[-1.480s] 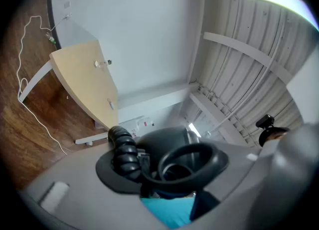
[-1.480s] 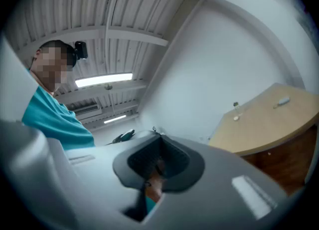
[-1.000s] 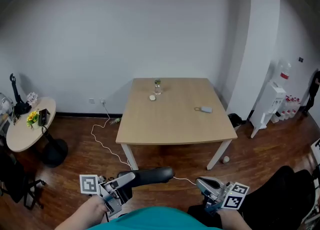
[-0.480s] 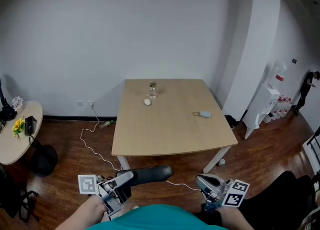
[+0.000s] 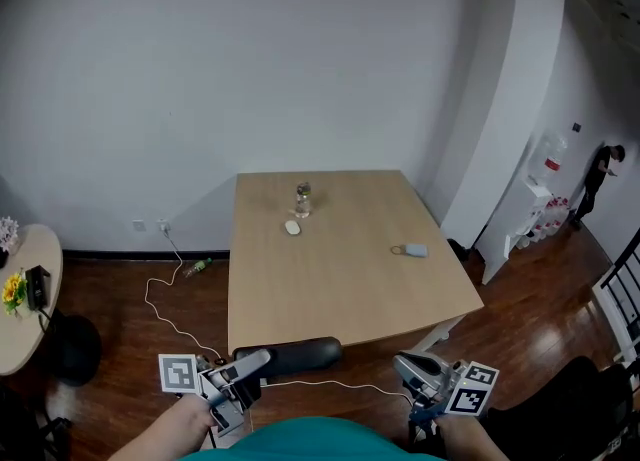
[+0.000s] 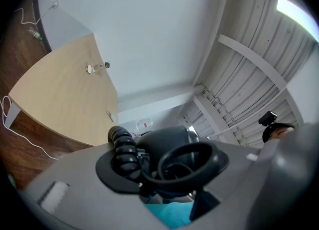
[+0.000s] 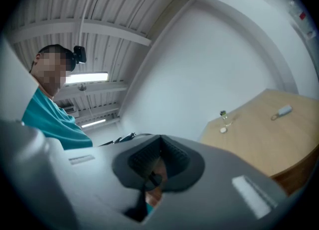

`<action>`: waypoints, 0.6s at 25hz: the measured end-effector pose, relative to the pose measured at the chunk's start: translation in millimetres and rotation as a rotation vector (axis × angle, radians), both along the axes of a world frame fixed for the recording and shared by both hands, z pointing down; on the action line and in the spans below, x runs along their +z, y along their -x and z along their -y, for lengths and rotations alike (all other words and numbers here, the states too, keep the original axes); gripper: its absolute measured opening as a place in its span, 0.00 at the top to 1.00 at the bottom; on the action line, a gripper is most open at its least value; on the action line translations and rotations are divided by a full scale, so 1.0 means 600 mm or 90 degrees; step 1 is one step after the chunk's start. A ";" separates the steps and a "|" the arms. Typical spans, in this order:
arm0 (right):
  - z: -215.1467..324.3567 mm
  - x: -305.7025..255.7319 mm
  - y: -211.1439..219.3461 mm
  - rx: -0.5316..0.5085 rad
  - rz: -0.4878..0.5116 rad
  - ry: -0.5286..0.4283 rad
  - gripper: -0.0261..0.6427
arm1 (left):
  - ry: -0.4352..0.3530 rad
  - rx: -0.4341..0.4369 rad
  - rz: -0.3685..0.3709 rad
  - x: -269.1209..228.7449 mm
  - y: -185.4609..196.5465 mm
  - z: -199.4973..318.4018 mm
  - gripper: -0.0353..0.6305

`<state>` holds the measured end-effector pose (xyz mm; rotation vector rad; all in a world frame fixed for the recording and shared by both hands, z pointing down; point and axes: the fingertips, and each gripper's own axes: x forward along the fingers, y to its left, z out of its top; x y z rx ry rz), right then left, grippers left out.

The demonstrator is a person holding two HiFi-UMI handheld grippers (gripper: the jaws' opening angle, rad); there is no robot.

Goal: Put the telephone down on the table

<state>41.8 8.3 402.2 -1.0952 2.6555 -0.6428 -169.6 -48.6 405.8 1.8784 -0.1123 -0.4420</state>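
Clamping the telephone (image 5: 300, 354) level for setting down, the left tool (image 5: 255, 362) hangs short of the table (image 5: 335, 289) ahead. The right tool (image 5: 408, 370) is closed, empty.

A black telephone handset (image 6: 172, 146), with its coiled cord (image 6: 122, 149), was held between the jaws of the left gripper (image 6: 172, 174); beyond the handset, a wooden desk (image 6: 60, 89) was seen.
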 end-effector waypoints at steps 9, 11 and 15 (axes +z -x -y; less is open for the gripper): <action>0.130 0.023 -0.098 -0.028 -0.014 -0.001 0.96 | 0.007 -0.022 0.012 0.021 -0.098 0.112 0.49; 0.167 0.031 -0.127 -0.054 -0.019 -0.005 0.96 | 0.008 -0.040 0.007 0.018 -0.130 0.133 0.49; 0.245 0.037 -0.183 -0.109 -0.026 -0.009 0.96 | 0.012 -0.080 -0.004 0.015 -0.192 0.173 0.49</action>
